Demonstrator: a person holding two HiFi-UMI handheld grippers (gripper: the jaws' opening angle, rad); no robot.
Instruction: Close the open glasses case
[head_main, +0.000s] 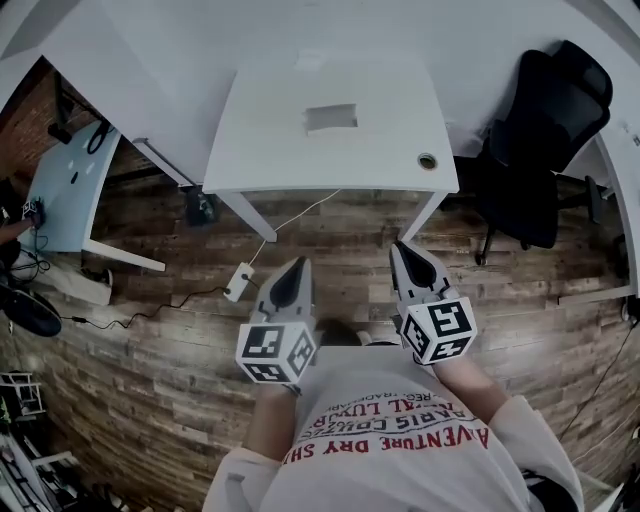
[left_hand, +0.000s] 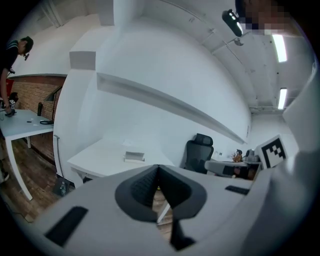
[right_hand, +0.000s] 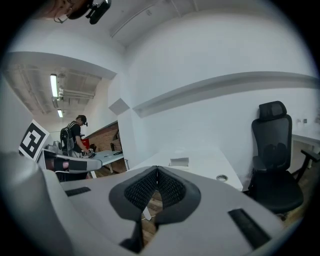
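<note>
Ahead of both grippers and well apart from them, the glasses case (head_main: 330, 117) is lying on the white surface (head_main: 250, 150), roughly midway across it. I am seeing the left gripper (head_main: 297, 264) and the right gripper (head_main: 401, 248) hanging close to the person's chest, over the wooden floor (head_main: 330, 225) short of the surface, both pointing forward toward it. Each gripper's own view is showing its jaws clenched tip to tip, with nothing between them.

The case's long axis is running left to right, across the line of both grippers and parallel to the surface's near edge. It is sitting a little nearer the left gripper's line than the right's, so I am judging the left as slightly better placed, though both have to travel forward over the near edge before anything can be touched.

The case is looking like a pale, low, oblong box, close in colour to the surface. At this range it is too small for me to make out the lid or hinge side, so I am only guessing that it is lying open.
</note>
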